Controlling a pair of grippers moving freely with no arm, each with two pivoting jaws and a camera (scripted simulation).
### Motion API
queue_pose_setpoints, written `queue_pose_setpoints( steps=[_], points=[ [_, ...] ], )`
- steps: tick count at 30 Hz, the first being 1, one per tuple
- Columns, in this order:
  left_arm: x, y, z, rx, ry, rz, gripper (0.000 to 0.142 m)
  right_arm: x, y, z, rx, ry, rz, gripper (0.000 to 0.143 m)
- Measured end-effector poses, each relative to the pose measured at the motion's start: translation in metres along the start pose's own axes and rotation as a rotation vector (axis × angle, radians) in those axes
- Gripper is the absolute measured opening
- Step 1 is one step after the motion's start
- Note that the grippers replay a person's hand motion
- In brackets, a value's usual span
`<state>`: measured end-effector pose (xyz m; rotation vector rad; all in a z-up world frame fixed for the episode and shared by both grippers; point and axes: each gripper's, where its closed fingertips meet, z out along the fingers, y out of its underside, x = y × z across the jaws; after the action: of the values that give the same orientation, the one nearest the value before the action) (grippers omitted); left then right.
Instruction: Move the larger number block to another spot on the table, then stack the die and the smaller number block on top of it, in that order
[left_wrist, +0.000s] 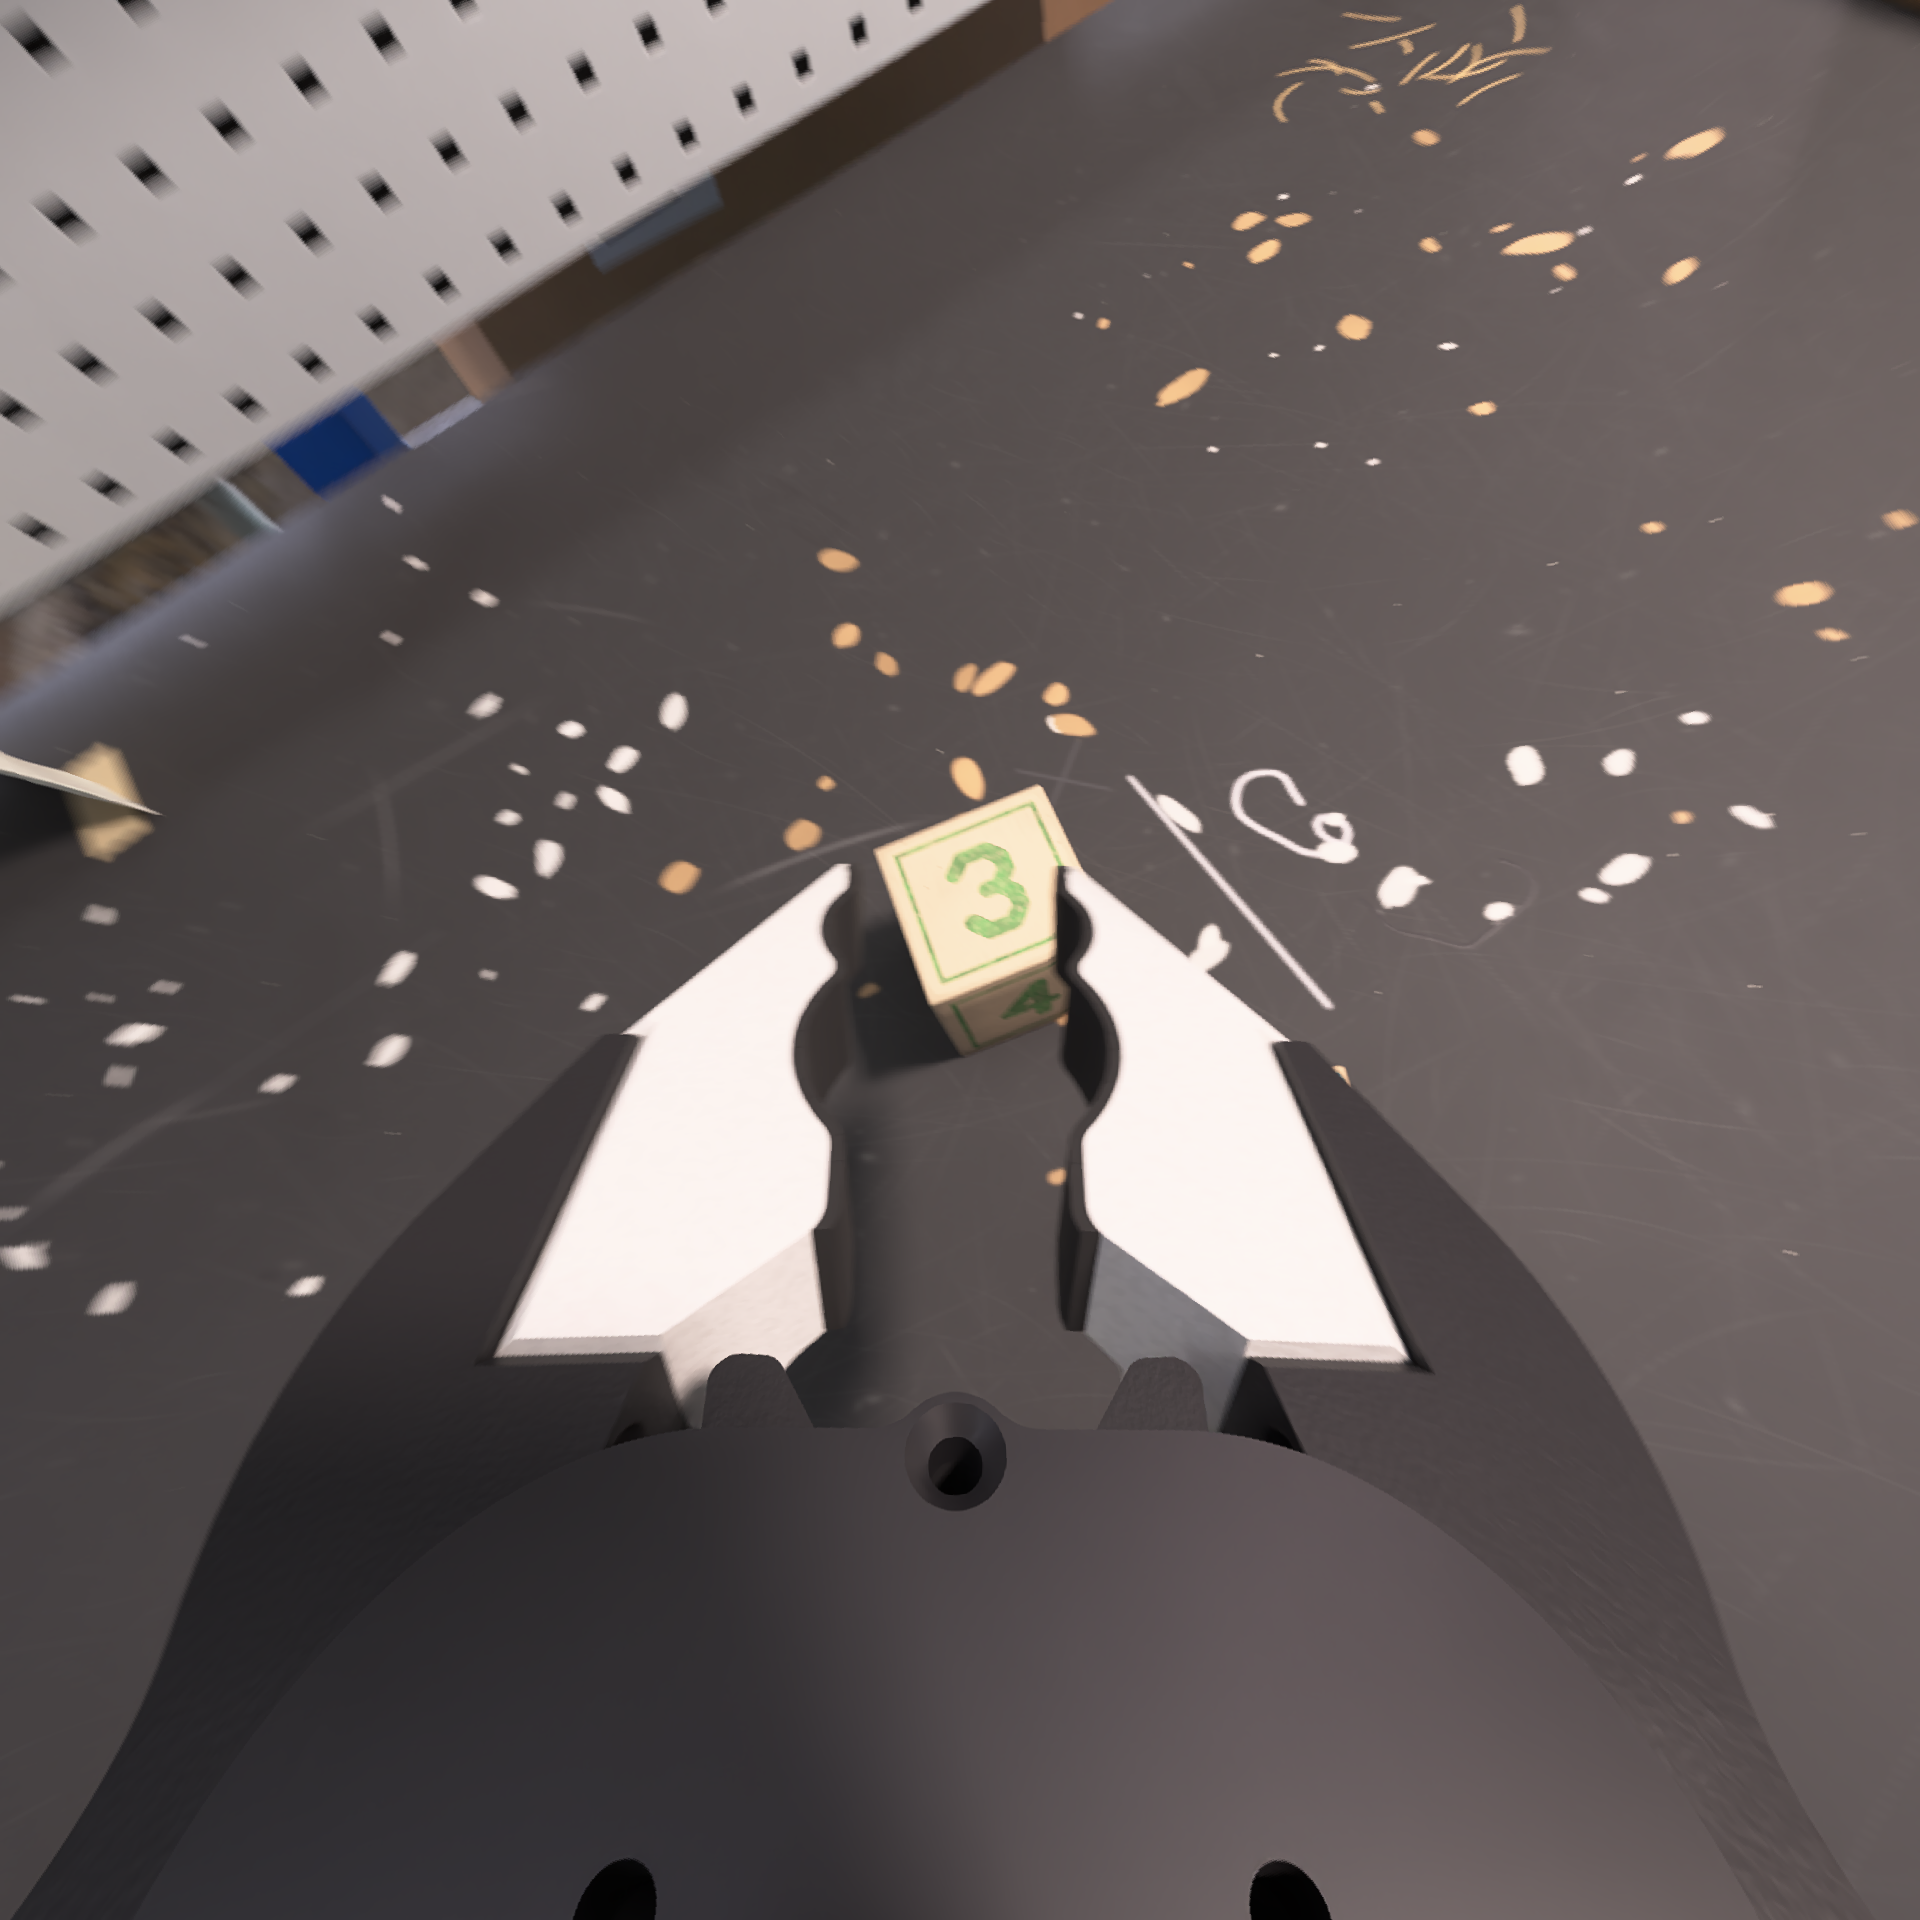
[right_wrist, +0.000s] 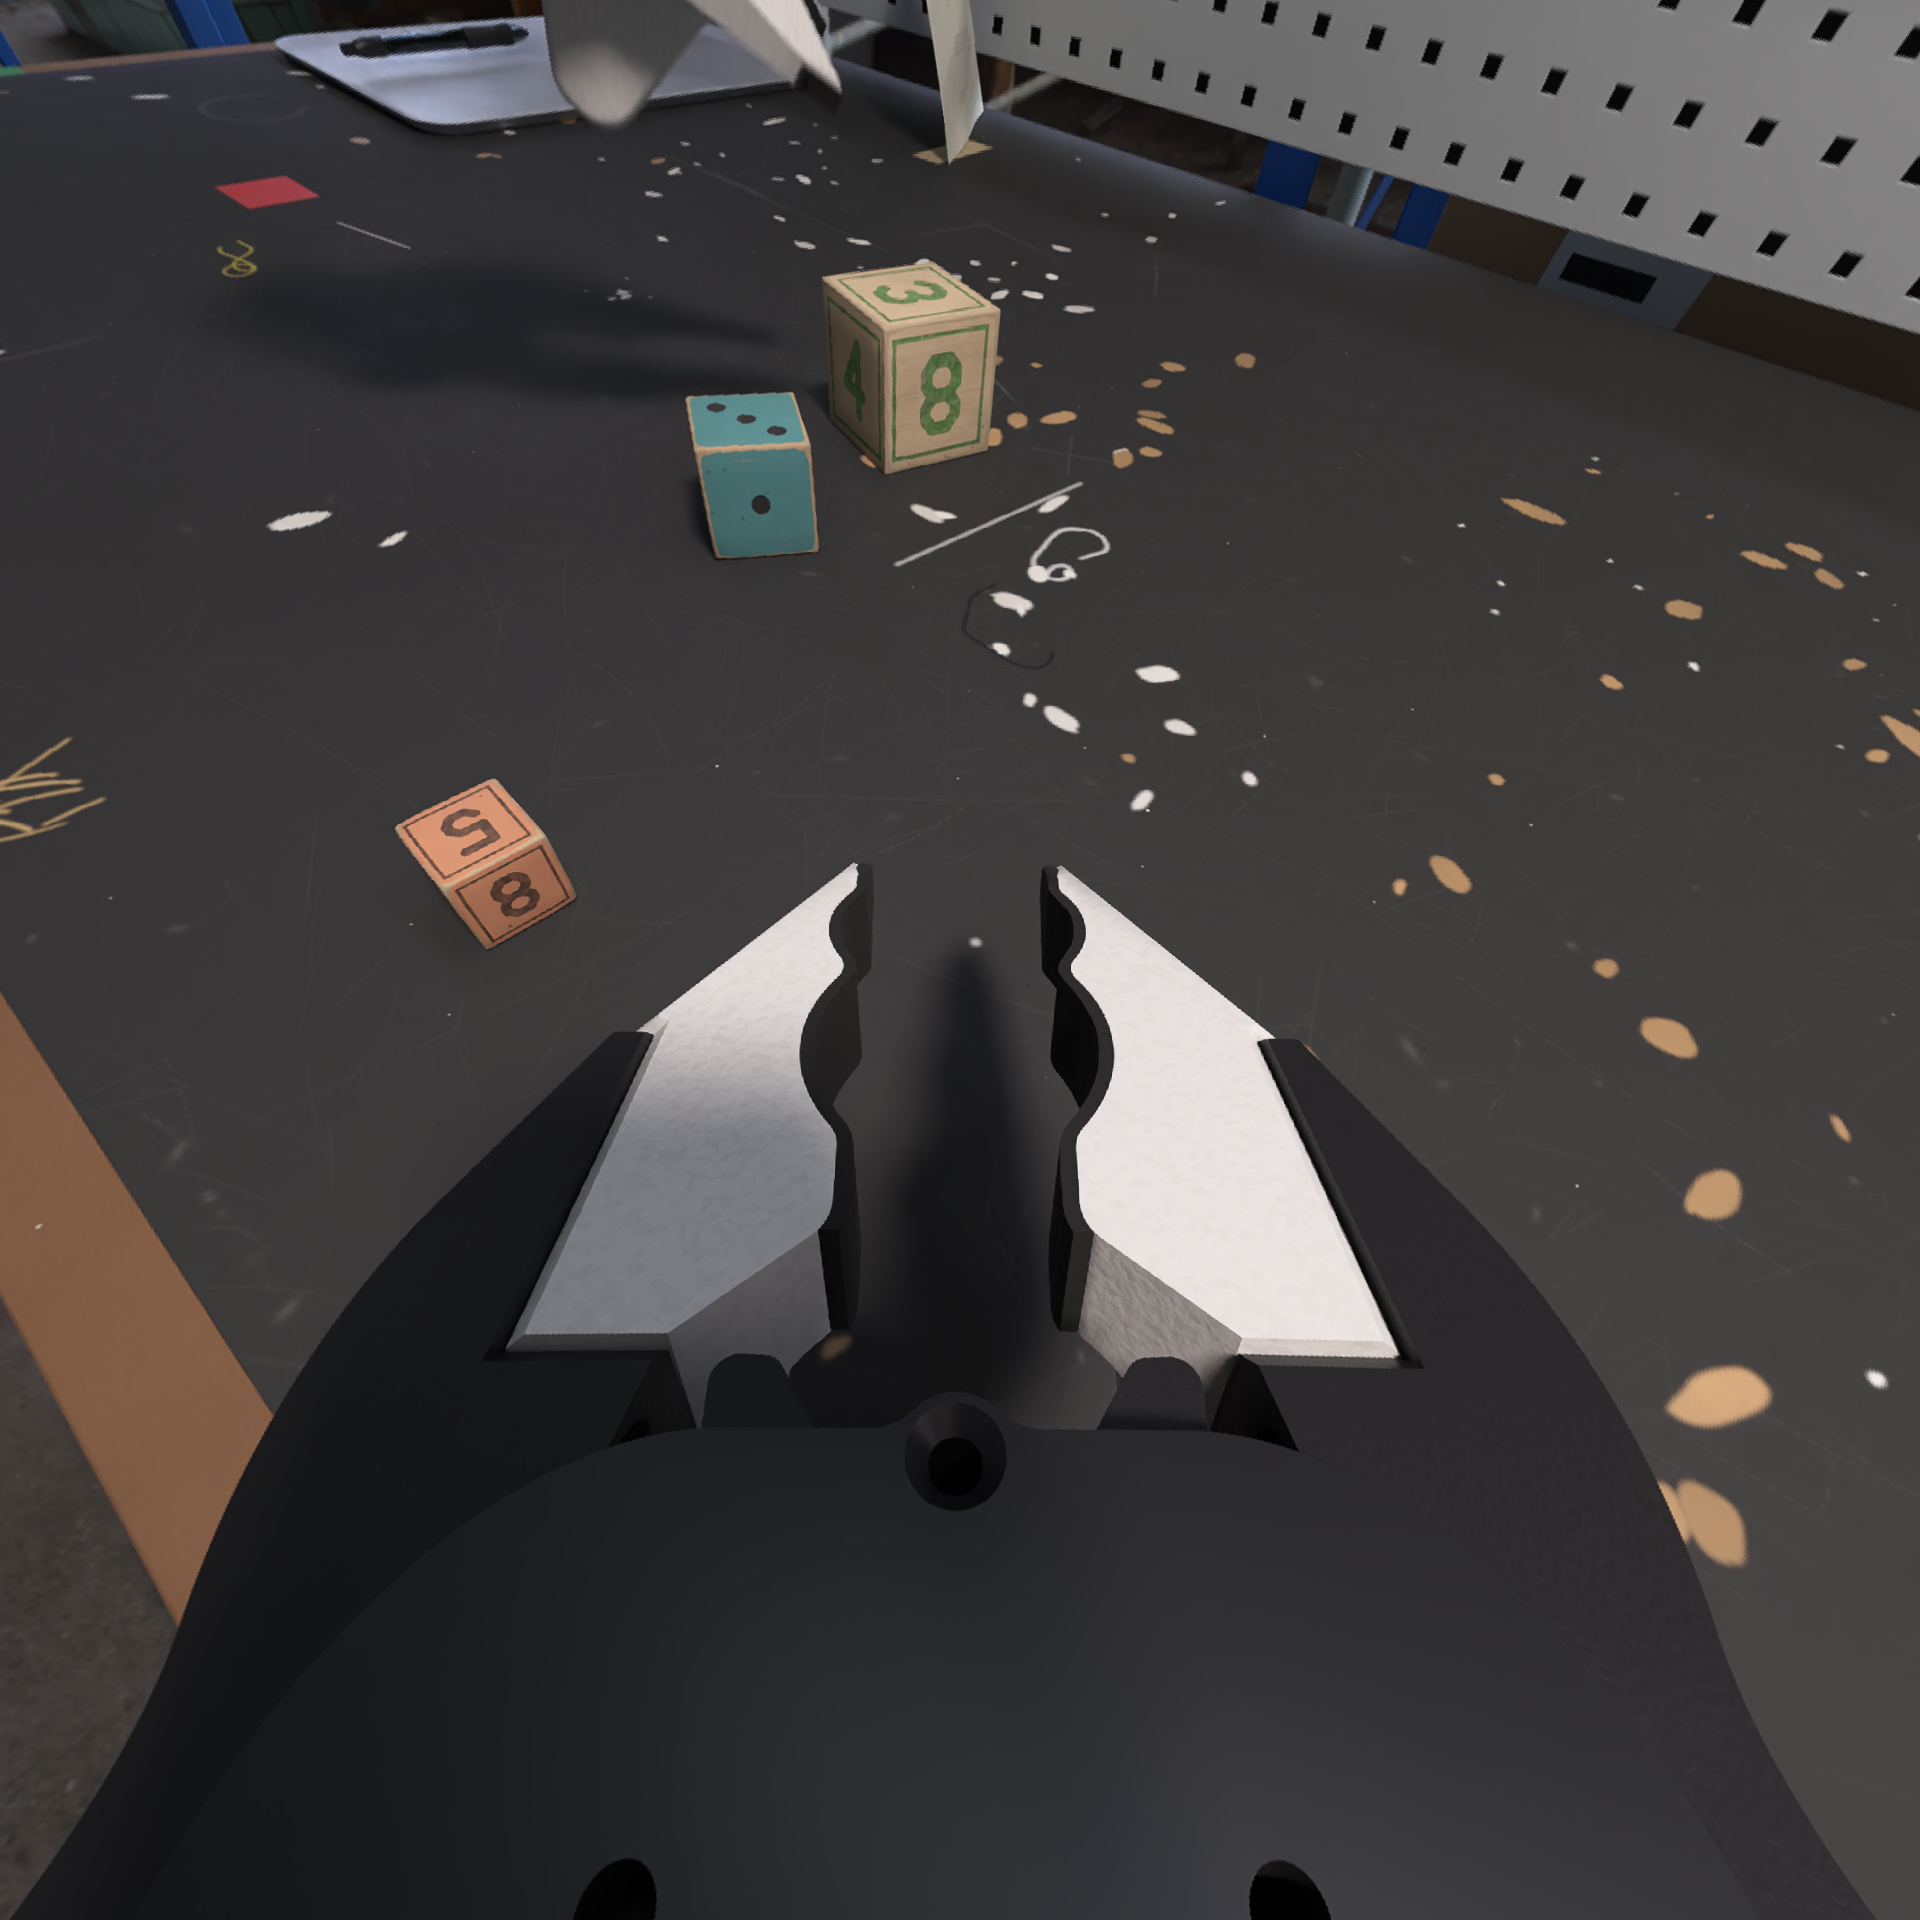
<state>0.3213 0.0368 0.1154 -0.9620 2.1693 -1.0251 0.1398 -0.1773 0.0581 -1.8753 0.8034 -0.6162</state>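
Note:
The larger number block (right_wrist: 914, 364) is cream with green numbers and stands upright on the dark table. The teal die (right_wrist: 753, 473) sits just in front of it to the left, close but apart. The smaller orange number block (right_wrist: 483, 862) lies nearer, to the left. My left gripper (left_wrist: 958, 883) is open and hovers above the larger block (left_wrist: 982, 914), which shows between its fingertips, resting on the table. Its white fingers (right_wrist: 961, 73) show at the top of the right wrist view, well above the table. My right gripper (right_wrist: 956, 883) is open and empty, low over the table, right of the orange block.
A grey clipboard (right_wrist: 468, 73) lies at the far left of the table, with a flat red square (right_wrist: 267, 192) near it. A white pegboard (right_wrist: 1558, 135) runs along the far right side (left_wrist: 312, 208). The table's brown edge (right_wrist: 104, 1247) is at the near left.

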Motion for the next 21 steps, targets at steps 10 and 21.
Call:
queue_pose_setpoints(
  steps=[10, 21],
  points=[
    [0.018, -0.013, -0.037, 0.075, -0.014, 0.003, 0.007, -0.001, 0.001, 0.002, -0.017, -0.01, 0.003, 0.032],
    [0.078, 0.087, -0.102, -0.047, 0.036, -0.003, 0.059, -0.002, 0.002, 0.003, -0.026, -0.017, -0.001, 0.03]
  ],
)
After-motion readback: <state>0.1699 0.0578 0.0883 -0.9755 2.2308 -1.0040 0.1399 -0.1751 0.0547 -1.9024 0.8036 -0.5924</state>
